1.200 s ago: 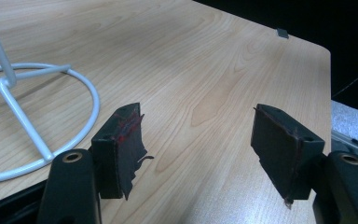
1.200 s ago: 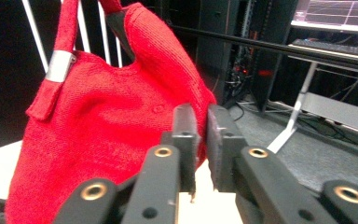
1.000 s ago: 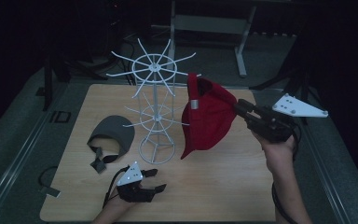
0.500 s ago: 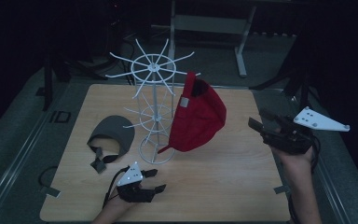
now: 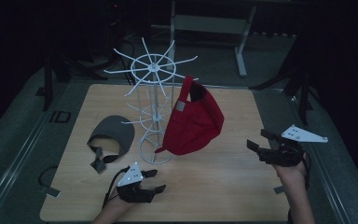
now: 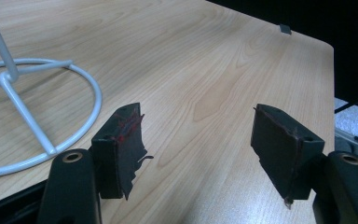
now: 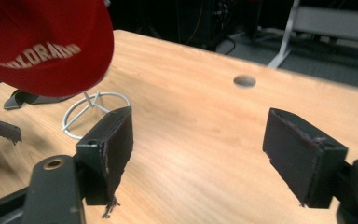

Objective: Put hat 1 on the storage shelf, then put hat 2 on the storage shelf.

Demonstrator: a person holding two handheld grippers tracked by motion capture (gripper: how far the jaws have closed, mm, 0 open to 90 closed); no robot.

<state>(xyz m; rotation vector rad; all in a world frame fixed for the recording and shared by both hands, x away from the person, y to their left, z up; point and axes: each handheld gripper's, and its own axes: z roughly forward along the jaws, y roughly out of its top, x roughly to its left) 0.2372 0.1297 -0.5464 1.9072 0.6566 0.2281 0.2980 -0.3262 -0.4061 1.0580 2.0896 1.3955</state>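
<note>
A red cap (image 5: 193,121) hangs from an arm of the white wire rack (image 5: 153,93) at the middle of the table; its lettered crown (image 7: 42,42) also fills the upper left of the right gripper view. A grey visor (image 5: 112,137) lies flat to the left of the rack. My right gripper (image 5: 258,138) hovers near the table's right edge, well apart from the cap. Its jaws have just been opening and stand open (image 7: 200,126) with nothing between them. My left gripper (image 5: 157,180) rests at the front edge, open (image 6: 198,135) and empty.
The rack's ring base (image 6: 37,116) sits just left of my left gripper. A round hole (image 7: 244,80) is cut in the wooden tabletop (image 5: 223,177) beyond my right gripper. A dark metal rail (image 5: 335,168) borders the table on the right.
My right gripper has let go of the red cap, which now hangs on the rack, and has moved right and down with its jaws wider. The left gripper has stayed still.
</note>
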